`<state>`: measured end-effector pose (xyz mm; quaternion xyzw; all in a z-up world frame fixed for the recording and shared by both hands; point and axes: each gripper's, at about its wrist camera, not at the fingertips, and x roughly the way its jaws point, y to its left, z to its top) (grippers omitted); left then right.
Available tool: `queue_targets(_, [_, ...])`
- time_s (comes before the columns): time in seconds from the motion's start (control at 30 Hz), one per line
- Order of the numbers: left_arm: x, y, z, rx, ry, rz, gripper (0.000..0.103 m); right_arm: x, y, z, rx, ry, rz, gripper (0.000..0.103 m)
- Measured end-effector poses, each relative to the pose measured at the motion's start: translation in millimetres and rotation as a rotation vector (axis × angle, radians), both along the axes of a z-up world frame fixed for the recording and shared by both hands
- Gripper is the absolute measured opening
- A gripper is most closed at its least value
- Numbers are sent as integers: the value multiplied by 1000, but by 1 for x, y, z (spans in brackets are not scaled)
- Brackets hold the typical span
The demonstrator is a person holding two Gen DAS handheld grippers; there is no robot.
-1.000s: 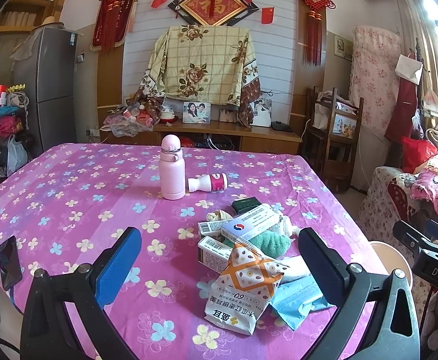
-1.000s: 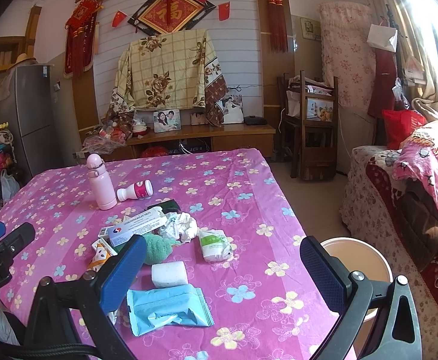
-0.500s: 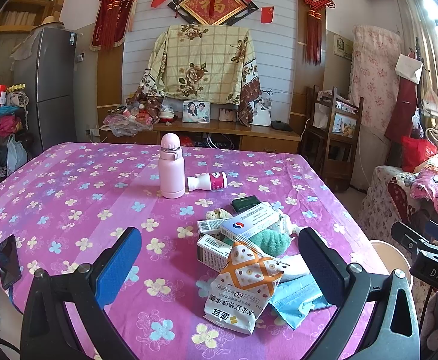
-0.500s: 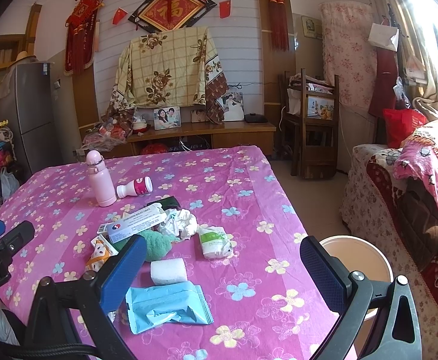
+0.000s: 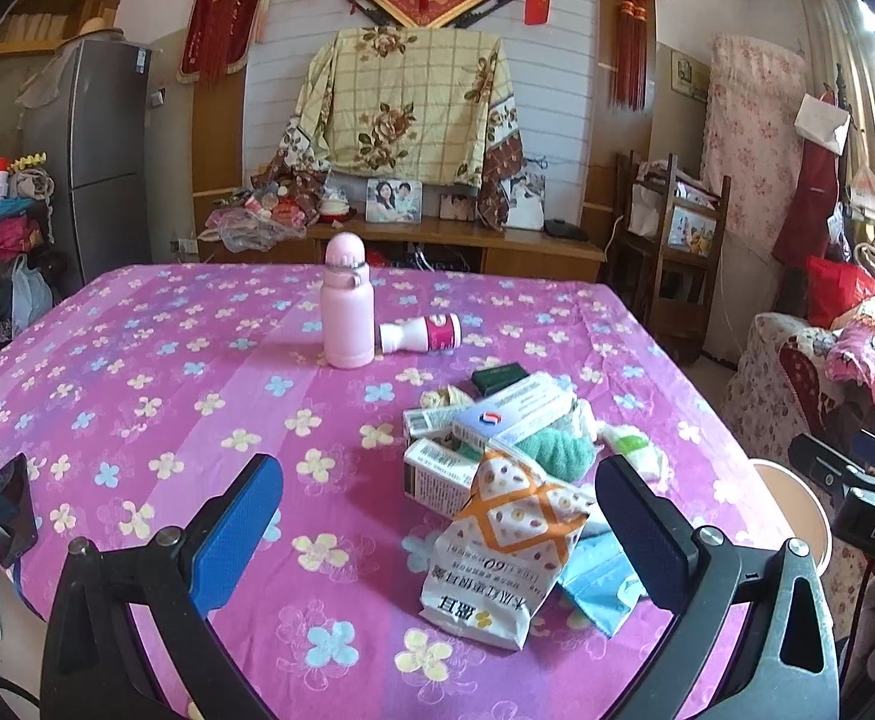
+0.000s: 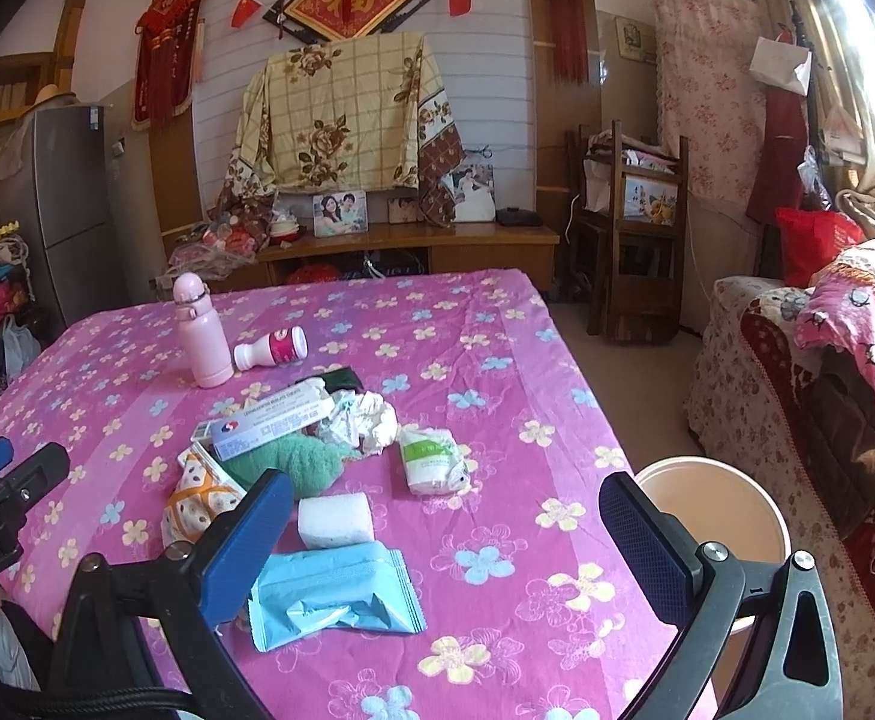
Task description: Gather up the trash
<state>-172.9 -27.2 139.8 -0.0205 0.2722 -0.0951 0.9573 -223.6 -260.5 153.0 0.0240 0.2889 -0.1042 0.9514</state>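
You held both grippers' jaws wide and empty, barely shifting, so the blue tissue pack (image 6: 335,591) at lower centre stayed uncollected.

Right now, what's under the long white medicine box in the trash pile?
The long white box rests on a green fuzzy cloth and smaller cartons, with crumpled white paper at its far end. Anything deeper in the pile is covered. Both grippers are open and empty.

Upright pink flask (image 5: 348,302), grey fridge (image 5: 96,150)
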Motion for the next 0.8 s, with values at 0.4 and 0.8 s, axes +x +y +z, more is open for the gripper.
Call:
queue_targets(0.4, [6, 0, -17, 15, 45, -9, 103, 8, 5, -15, 0, 50, 21, 103])
queue_targets(0.8, [11, 1, -30, 26, 100, -42, 103, 22, 0, -43, 53, 182, 50, 103])
